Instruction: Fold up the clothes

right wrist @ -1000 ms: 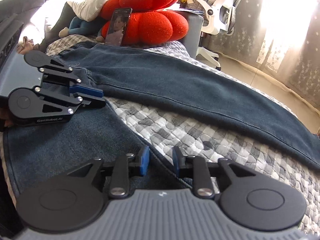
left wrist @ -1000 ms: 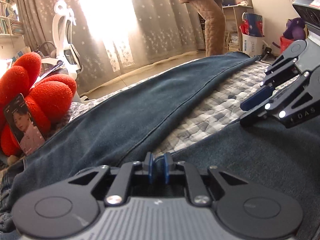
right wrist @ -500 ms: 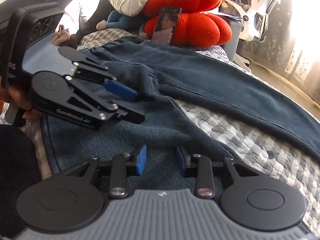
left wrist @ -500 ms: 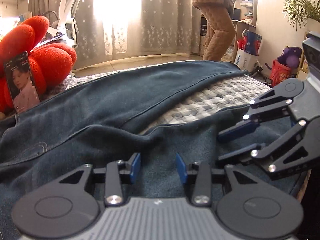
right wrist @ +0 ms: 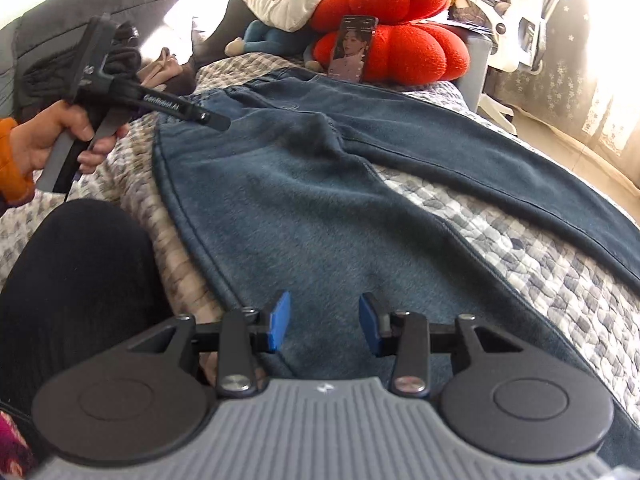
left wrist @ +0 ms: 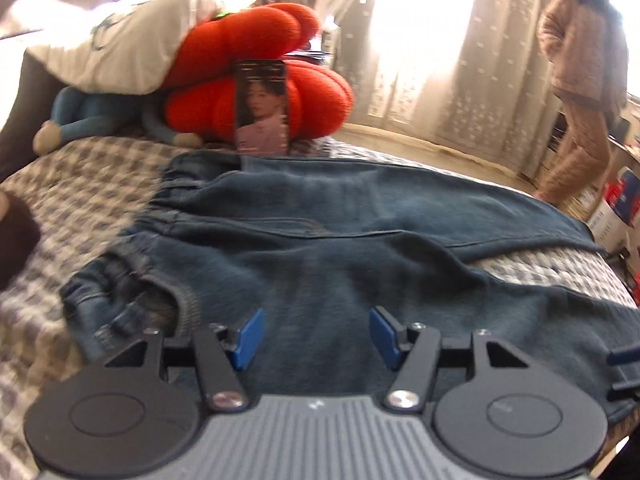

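A pair of dark blue jeans (left wrist: 328, 248) lies spread on the checked bed cover, waistband to the left, both legs running right with a gap of cover between them. They also show in the right wrist view (right wrist: 280, 208). My left gripper (left wrist: 316, 336) is open and empty, low over the near leg beside the waistband. My right gripper (right wrist: 324, 322) is open and empty above the near leg. The left gripper also shows in the right wrist view (right wrist: 200, 116), held by a hand near the waistband. The right gripper's fingertips (left wrist: 622, 360) peek in at the left wrist view's right edge.
A red flower cushion (left wrist: 260, 92) with a phone (left wrist: 262, 108) leaning on it stands behind the jeans. A white pillow (left wrist: 120, 48) and a blue plush toy (left wrist: 100, 120) lie beside it. A person (left wrist: 580, 80) stands by the curtains. My dark knee (right wrist: 76, 280) is at the bed edge.
Both grippers have opened wide and pulled back. The left gripper let go of the jeans and swung left toward the waistband. The near leg lies flatter now.
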`<state>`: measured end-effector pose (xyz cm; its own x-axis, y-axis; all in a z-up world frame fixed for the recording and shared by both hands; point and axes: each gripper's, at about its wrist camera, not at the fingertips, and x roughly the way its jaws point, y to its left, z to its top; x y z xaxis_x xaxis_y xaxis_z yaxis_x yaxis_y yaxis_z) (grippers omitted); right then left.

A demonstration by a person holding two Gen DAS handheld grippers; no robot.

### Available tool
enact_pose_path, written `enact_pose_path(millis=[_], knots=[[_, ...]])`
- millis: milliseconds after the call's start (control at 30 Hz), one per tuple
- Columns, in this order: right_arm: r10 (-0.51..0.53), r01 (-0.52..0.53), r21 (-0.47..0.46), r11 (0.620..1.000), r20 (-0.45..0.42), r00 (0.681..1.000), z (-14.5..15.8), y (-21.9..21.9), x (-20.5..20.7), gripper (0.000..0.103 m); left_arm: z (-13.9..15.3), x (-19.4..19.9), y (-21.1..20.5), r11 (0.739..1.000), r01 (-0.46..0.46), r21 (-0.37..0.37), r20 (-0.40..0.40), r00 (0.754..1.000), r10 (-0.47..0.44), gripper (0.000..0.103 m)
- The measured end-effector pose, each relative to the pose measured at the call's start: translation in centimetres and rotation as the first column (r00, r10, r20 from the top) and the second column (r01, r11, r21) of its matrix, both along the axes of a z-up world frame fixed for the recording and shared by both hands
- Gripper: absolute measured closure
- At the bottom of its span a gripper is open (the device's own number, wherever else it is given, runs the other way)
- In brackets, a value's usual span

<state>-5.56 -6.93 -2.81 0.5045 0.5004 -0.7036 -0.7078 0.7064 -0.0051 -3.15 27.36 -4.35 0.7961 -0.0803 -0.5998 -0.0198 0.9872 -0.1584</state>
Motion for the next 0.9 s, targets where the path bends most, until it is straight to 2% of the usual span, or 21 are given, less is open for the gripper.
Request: enact_pose_path(millis=[100, 233, 300, 333, 367, 400, 433, 467, 500, 533, 633, 667, 733, 767, 833, 867, 900], knots=[[0.069, -0.069, -0.024, 0.997, -0.01, 0.998, 0.1, 0.3, -1.7, 0.06, -0.1, -1.3, 3.0, 0.984, -0.173, -0.042, 0.006, 0.985, 0.174, 0.043], [0.109, -0.106, -0.093, 0.99, 0.022, 0.994, -1.1, 1.2, -2.6, 0.061, -0.6, -2.7, 5.5, 0.937, -0.342, -0.069, 0.025, 0.938, 0.344, 0.047], [0.095, -0.09, -0.147, 0.985, 0.025, 0.995, -2.1, 1.8, -2.4, 0.077, -1.1, -2.8, 5.7, 0.907, -0.42, -0.021, 0.012, 0.907, 0.421, 0.049], [0.096, -0.09, -0.147, 0.985, 0.031, 0.995, -2.2, 1.8, -2.4, 0.078, -1.5, -2.7, 5.9, 0.9, -0.435, -0.021, -0.003, 0.9, 0.435, 0.049], [0.097, -0.091, -0.146, 0.985, 0.037, 0.995, -2.3, 1.9, -2.3, 0.083, -2.0, -2.6, 6.1, 0.897, -0.44, -0.043, -0.023, 0.898, 0.439, 0.051], [0.095, -0.089, -0.149, 0.985, 0.037, 0.995, -2.2, 1.9, -2.4, 0.089, -2.5, -2.4, 6.4, 0.894, -0.441, -0.08, -0.05, 0.897, 0.438, 0.057], [0.098, -0.093, -0.153, 0.984, 0.026, 0.995, -2.1, 1.9, -2.3, 0.089, -3.0, -2.2, 6.6, 0.89, -0.438, -0.124, -0.071, 0.899, 0.433, 0.071], [0.102, -0.098, -0.157, 0.983, 0.015, 0.995, -2.0, 1.9, -2.3, 0.09, -3.3, -2.1, 6.8, 0.885, -0.437, -0.16, -0.074, 0.9, 0.43, 0.078], [0.103, -0.101, -0.158, 0.982, 0.003, 0.995, -1.8, 1.8, -2.3, 0.091, -3.2, -2.3, 6.7, 0.877, -0.443, -0.187, -0.059, 0.896, 0.44, 0.094], [0.105, -0.106, -0.154, 0.982, -0.014, 0.994, -1.5, 1.7, -2.3, 0.092, -3.0, -2.6, 6.5, 0.868, -0.45, -0.212, -0.041, 0.891, 0.452, 0.096], [0.123, -0.129, -0.139, 0.982, -0.054, 0.991, -0.8, 1.3, -2.8, 0.093, -1.7, -4.1, 5.4, 0.856, -0.471, -0.211, 0.049, 0.87, 0.491, 0.096], [0.117, -0.124, -0.14, 0.982, -0.06, 0.991, -0.9, 1.3, -2.9, 0.093, -2.0, -3.8, 5.1, 0.863, -0.472, -0.178, 0.041, 0.873, 0.486, 0.096], [0.104, -0.112, -0.142, 0.983, -0.066, 0.992, -1.3, 1.5, -2.9, 0.092, -3.3, -2.7, 4.9, 0.874, -0.471, -0.12, -0.019, 0.881, 0.473, 0.094], [0.097, -0.106, -0.144, 0.984, -0.065, 0.993, -1.5, 1.7, -2.8, 0.089, -3.9, -2.5, 5.1, 0.872, -0.473, -0.124, -0.041, 0.881, 0.472, 0.092], [0.059, -0.066, -0.107, 0.992, -0.07, 0.996, -1.1, 1.2, -2.7, 0.085, -3.7, -3.0, 5.5, 0.878, -0.458, -0.142, -0.024, 0.888, 0.459, 0.088], [0.04, -0.046, -0.089, 0.995, -0.073, 0.997, -0.9, 0.9, -2.7, 0.076, -3.5, -3.2, 5.6, 0.881, -0.449, -0.148, -0.021, 0.892, 0.451, 0.086], [0.008, -0.012, -0.069, 0.998, -0.069, 0.998, -0.5, 0.2, -2.7, 0.06, -3.4, -3.4, 5.9, 0.881, -0.446, -0.158, -0.025, 0.894, 0.448, 0.081]])
